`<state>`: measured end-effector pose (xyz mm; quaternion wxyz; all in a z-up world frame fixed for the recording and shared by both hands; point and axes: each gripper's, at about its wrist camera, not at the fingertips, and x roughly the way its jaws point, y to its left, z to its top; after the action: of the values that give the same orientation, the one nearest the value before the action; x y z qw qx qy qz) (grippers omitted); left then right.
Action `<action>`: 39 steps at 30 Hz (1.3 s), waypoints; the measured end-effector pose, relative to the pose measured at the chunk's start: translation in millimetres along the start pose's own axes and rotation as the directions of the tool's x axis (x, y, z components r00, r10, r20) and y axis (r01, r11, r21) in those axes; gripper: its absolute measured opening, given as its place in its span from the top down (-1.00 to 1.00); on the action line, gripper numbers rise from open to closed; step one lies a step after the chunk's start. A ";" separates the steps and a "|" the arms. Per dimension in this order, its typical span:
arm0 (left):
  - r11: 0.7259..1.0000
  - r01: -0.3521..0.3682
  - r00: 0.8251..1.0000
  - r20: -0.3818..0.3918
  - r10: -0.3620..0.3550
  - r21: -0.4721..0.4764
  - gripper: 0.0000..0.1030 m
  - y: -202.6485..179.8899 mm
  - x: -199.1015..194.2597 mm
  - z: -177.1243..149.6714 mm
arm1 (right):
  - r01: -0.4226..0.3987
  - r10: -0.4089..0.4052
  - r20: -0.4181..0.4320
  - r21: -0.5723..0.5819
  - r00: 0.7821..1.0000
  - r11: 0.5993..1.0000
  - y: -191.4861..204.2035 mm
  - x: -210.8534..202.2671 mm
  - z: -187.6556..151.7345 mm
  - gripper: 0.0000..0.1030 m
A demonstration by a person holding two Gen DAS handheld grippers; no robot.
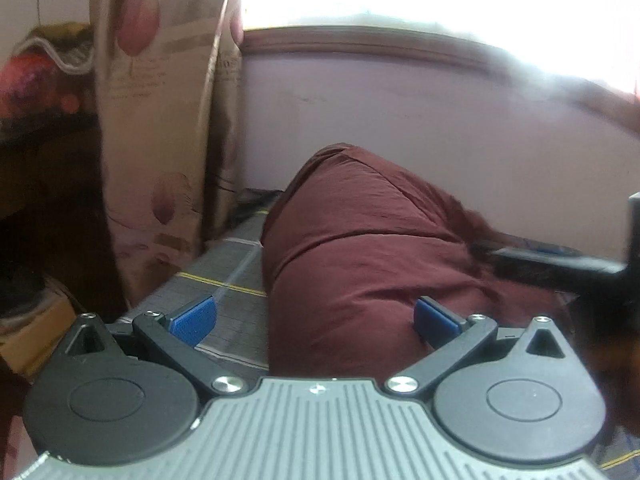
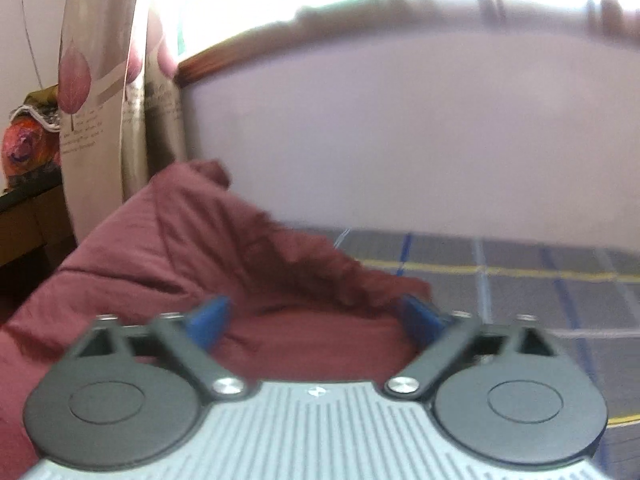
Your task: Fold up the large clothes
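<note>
left wrist view first: your checked bedsheet runs to the far wall, and the maroon garment lies heaped on it, a flowered curtain hanging at the far left. your left gripper has its fingers wide apart, clamping nothing. your right gripper is likewise spread over the garment's near edge, pads pressing on nothing.

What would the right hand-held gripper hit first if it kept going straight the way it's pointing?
Most likely the maroon garment: the right hand-held gripper has its jaws wide open and points slightly down at the rumpled fold lying on the checked bedsheet. The picture is blurred, so depth is uncertain.
</note>
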<state>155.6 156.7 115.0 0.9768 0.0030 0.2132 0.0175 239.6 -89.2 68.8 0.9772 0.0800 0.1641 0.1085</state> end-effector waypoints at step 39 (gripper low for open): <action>0.992 0.115 0.985 -0.124 -0.121 -0.054 -1.00 -21.6 -93.4 -34.5 | 0.098 -0.114 -0.238 -0.076 0.965 0.992 69.5 -202.6 -71.1 -1.00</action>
<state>57.1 131.8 122.2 0.9603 -0.0338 0.2745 -0.0355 15.8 -61.9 77.2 0.9564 0.0261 0.2823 0.0702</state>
